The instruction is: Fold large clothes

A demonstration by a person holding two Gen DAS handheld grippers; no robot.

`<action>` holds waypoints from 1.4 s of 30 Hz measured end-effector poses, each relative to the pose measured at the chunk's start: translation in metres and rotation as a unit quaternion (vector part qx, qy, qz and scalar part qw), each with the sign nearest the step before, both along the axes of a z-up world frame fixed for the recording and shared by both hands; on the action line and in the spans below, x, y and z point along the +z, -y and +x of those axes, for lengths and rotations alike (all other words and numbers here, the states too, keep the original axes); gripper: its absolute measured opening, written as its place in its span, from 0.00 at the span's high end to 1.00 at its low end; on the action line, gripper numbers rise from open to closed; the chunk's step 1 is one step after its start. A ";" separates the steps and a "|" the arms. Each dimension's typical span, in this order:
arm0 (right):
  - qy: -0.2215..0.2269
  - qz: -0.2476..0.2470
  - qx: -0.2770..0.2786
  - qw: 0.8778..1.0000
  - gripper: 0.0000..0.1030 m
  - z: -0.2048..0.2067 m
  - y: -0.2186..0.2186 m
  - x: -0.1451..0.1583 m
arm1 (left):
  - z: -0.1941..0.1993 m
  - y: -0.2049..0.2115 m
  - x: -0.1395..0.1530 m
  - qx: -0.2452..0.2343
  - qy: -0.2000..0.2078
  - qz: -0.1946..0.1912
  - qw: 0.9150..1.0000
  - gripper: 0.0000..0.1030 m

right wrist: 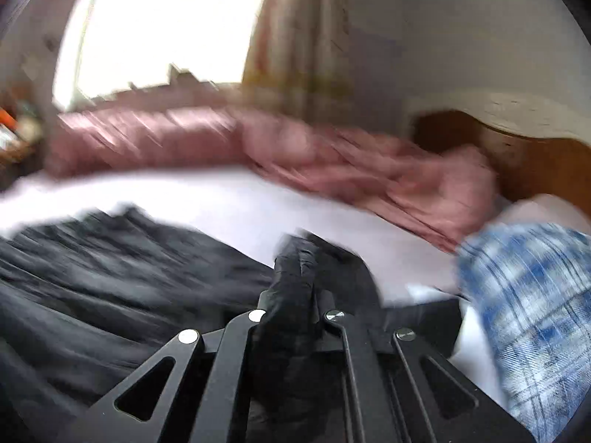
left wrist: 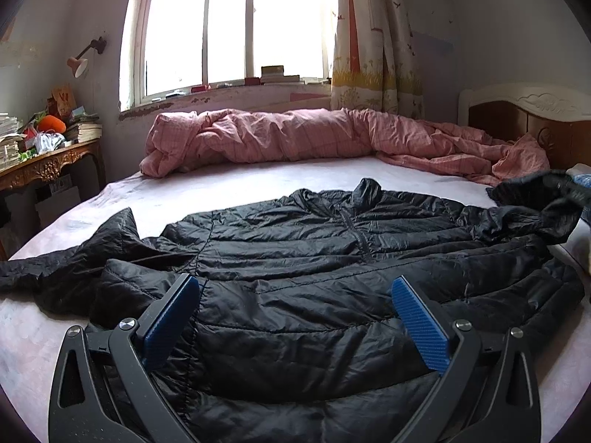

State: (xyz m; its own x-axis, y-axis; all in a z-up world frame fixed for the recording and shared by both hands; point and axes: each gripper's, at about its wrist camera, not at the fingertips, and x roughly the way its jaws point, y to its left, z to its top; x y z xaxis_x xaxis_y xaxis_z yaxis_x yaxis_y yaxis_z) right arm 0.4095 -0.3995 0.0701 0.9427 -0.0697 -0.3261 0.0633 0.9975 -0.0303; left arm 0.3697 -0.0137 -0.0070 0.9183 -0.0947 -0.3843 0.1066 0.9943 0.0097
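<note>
**Jacket spread on bed, right sleeve pinched**

Jacket, black and quilted, spread flat across the pale bed sheet, collar toward the window, zip running down its middle; one sleeve trailing off the jacket's left side, crumpled on the sheet; the other sleeve bunched and raised at the jacket's far right edge.

Left gripper hovering low over the jacket's near hem, blue pads spread wide apart, quilted cloth showing between them, nothing pinched; whether the fingers graze the fabric, impossible to tell.

Right gripper pressed together on a fold of the jacket's black sleeve cloth, the fabric gathered up between the two fingers and rising above them; pads themselves hidden by the cloth; whole right wrist view smeared with blur.

Beyond the jacket, toward the window, a pink checked quilt rolled in a long heap across the bed; behind the jacket's right side, a wooden headboard with a white carved top; just right of the jacket, a blue and white plaid cloth lying on the sheet; far left of the jacket, a carved wooden desk piled with books and clutter; above that, a wall lamp; right of the window, a patterned curtain hanging down to the quilt.
</note>
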 end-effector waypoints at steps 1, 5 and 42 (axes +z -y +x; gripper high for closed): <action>0.007 0.009 0.031 0.999 0.96 -0.007 -0.008 0.005 | -0.001 0.000 0.001 -0.001 0.003 0.002 1.000 0.00; 0.030 0.002 0.220 0.975 0.96 -0.037 -0.058 0.016 | -0.006 0.003 0.004 -0.007 0.015 0.010 1.000 0.00; 0.016 0.086 -0.046 0.995 0.16 -0.032 0.020 0.026 | 0.193 0.151 -0.017 -0.104 -0.380 0.028 0.919 0.64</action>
